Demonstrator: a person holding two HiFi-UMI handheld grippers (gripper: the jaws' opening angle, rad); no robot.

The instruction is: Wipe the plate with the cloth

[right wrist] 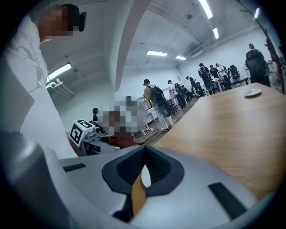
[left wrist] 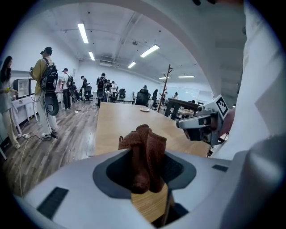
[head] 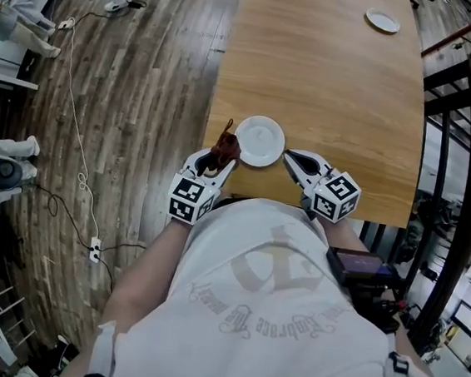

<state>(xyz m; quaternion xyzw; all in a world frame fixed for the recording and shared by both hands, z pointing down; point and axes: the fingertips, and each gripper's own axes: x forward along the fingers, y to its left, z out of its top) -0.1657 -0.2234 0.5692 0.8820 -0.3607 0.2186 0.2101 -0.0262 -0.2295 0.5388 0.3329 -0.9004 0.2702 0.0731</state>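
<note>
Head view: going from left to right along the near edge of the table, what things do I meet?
left gripper pinching the brown cloth → white plate → right gripper

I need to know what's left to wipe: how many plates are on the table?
2. The near plate lies on the table between the left tongs and the right tongs. The far plate sits near its far right corner.

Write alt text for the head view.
Seen from above, a left claw grips a brown cloth just left of a white plate on a wooden table; the right claw points at the plate's right edge.
</note>
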